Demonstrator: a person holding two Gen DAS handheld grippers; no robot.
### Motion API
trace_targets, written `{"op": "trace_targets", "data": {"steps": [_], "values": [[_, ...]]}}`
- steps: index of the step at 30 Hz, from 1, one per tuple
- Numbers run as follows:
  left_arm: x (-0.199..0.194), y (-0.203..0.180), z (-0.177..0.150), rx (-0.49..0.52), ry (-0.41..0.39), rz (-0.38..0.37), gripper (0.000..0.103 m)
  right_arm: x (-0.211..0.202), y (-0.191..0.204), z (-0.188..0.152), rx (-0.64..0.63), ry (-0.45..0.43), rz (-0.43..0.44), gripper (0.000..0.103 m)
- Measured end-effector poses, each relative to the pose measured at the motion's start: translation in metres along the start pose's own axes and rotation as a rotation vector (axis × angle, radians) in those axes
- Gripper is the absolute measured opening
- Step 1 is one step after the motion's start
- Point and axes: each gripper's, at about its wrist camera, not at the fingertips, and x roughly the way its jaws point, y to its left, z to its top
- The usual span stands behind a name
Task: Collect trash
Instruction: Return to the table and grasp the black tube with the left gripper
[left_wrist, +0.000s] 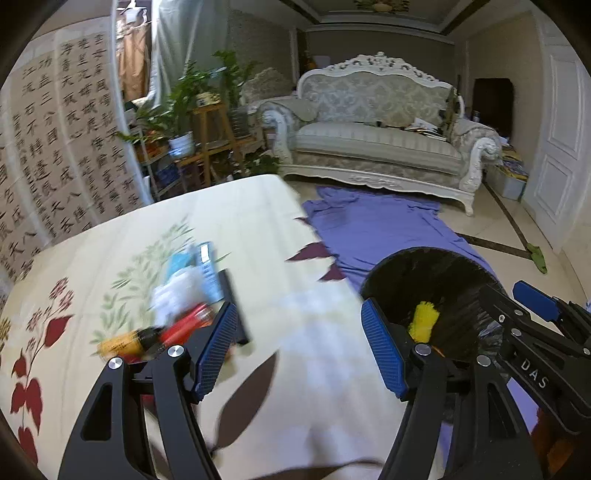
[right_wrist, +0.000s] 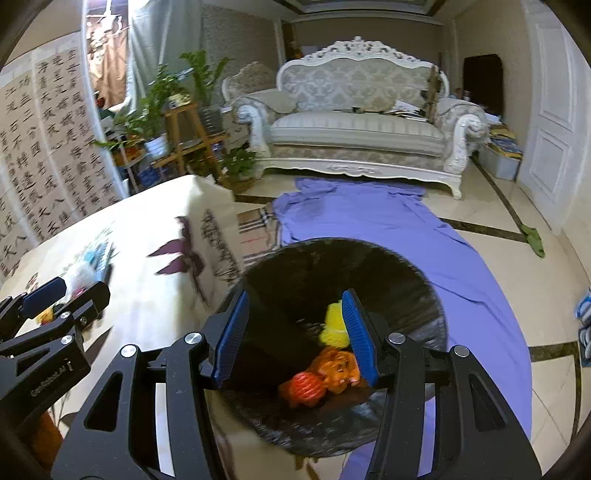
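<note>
Floral cloth covers the counter (left_wrist: 258, 229), where blurred trash (left_wrist: 177, 306) (a red tube, a yellow bottle, blue packets) lies just beside the left hand-held gripper (left_wrist: 299, 350), spread and empty. Over the black-lined bin (right_wrist: 424, 295) hangs the right hand-held gripper (right_wrist: 291, 336), parted, pinching nothing; yellow and orange scraps (right_wrist: 332, 369) lie inside.

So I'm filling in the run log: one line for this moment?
task: collect trash | left gripper: open, empty, over table | right gripper: open, empty, over bin | bin: yellow and orange trash inside
</note>
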Motion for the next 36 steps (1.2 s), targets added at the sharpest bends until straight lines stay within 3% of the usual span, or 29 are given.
{"op": "trace_targets", "data": {"steps": [13, 23, 36], "values": [[-0.006, 0.059, -0.045, -0.088, 0.08, 0.118, 0.068, -0.01, 0.062, -0.025, -0.085, 0.033, 0.094, 0.051], [0.008, 0.08, -0.066, -0.138, 0.184, 0.137, 0.068, -0.011, 0.077, -0.029, -0.115, 0.052, 0.117, 0.051], [-0.011, 0.12, -0.084, -0.208, 0.178, 0.15, 0.068, -0.008, 0.101, -0.031, -0.159, 0.073, 0.158, 0.051]]}}
